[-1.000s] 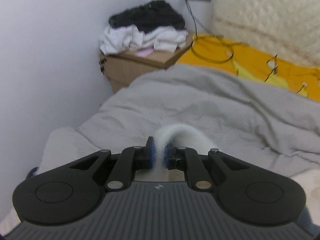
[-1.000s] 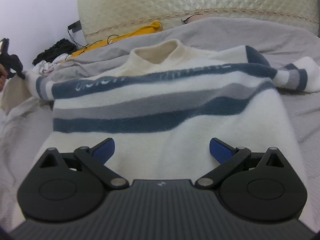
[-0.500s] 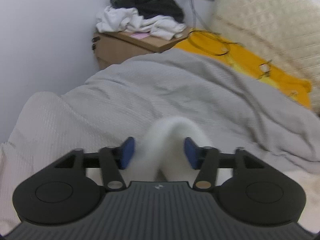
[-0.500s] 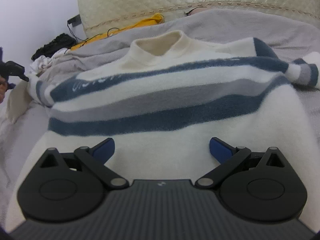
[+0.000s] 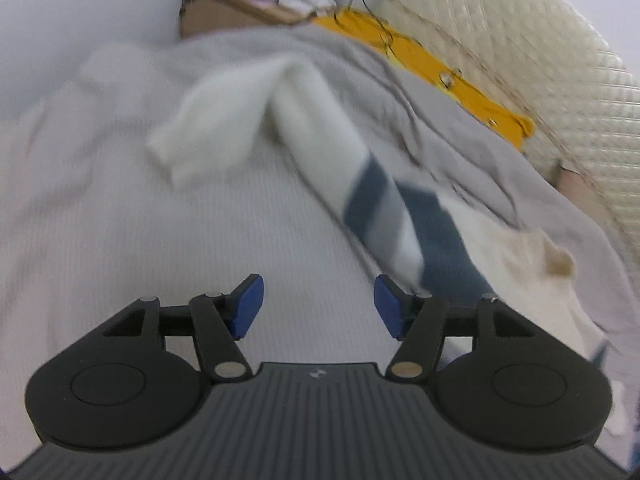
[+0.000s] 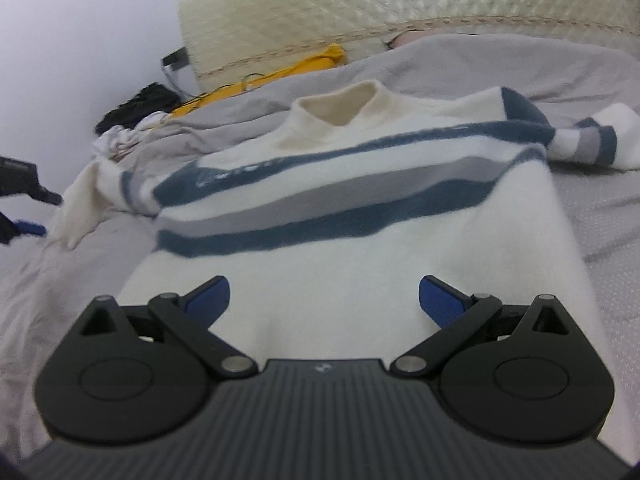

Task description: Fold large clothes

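Observation:
A cream sweater (image 6: 352, 248) with blue and grey stripes lies flat, collar away from me, on the grey bedspread (image 6: 624, 216). My right gripper (image 6: 324, 300) is open and empty over its lower hem. Its left sleeve (image 5: 304, 120) lies bent on the bed in the left wrist view, with its cuff (image 5: 188, 148) folded back. My left gripper (image 5: 318, 310) is open and empty, a short way back from the sleeve. The other sleeve (image 6: 592, 144) lies out to the right.
A cardboard box (image 5: 224, 12) piled with black and white clothes stands against the wall at the bed's far corner. A yellow cloth (image 5: 440, 68) with cables lies along the quilted cream headboard (image 5: 520, 40). The left gripper also shows at the right wrist view's left edge (image 6: 20, 188).
My left gripper opened and let go of the sleeve cuff, then drew back and up. The sleeve now lies on the bed. My right gripper stayed open over the hem.

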`<state>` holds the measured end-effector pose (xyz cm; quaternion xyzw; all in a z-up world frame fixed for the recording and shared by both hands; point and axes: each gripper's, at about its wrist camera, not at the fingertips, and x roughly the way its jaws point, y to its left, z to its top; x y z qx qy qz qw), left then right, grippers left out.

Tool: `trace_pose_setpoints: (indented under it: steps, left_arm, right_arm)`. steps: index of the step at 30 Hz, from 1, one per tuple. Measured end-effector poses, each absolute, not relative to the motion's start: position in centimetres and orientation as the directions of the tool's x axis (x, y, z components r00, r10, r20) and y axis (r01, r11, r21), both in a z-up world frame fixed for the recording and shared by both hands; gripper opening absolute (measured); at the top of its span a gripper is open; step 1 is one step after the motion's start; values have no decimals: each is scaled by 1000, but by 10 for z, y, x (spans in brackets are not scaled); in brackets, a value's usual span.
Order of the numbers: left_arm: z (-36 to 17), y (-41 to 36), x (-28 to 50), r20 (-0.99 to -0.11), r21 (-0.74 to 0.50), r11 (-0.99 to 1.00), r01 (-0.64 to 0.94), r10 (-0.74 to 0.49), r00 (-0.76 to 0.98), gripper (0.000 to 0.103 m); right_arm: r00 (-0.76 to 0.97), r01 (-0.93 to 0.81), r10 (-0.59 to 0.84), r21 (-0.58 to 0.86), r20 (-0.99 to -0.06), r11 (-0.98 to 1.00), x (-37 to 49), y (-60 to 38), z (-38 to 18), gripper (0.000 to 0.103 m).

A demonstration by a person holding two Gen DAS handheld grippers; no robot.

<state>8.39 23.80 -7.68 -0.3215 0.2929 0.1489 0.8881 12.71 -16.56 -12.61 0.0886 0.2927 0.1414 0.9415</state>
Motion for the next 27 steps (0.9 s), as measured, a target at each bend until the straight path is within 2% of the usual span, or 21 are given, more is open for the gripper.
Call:
trace_pose_setpoints:
  steps: [4,10,17,22,25,27]
  left_arm:
    - [-94,197,44,-613,-533,741,-408,-6,790,66]
    - [-124,128,7,-625,-585,735,-343,-140,768,66]
    - [-184,69,-12,-688,-608,686,-400,-203,697,65]
    - [-189,57,-20,-702,-584,708,-397,-195,684,65]
    - [-192,52,-28,-703,-599,703,-383,-234,671,49]
    - [-196,51,-32,-711,-600,698,-391,-240,661,29]
  right_arm:
    - [803,-254,333,221,-494,942,108,-160,-115,103]
    - [784,-278,367,244,-501,929,90,-160,-109,103]
    - [755,-302,377,226,-537,926,72,-152,-117,103]
    - [752,-325,387,211,-534,922,66,-145,-118,103]
    - [760,-314,384,221,-525,923,68,-147,-116,103]
    - [762,-299,380,234,-525,925,70,-150,-116,103]
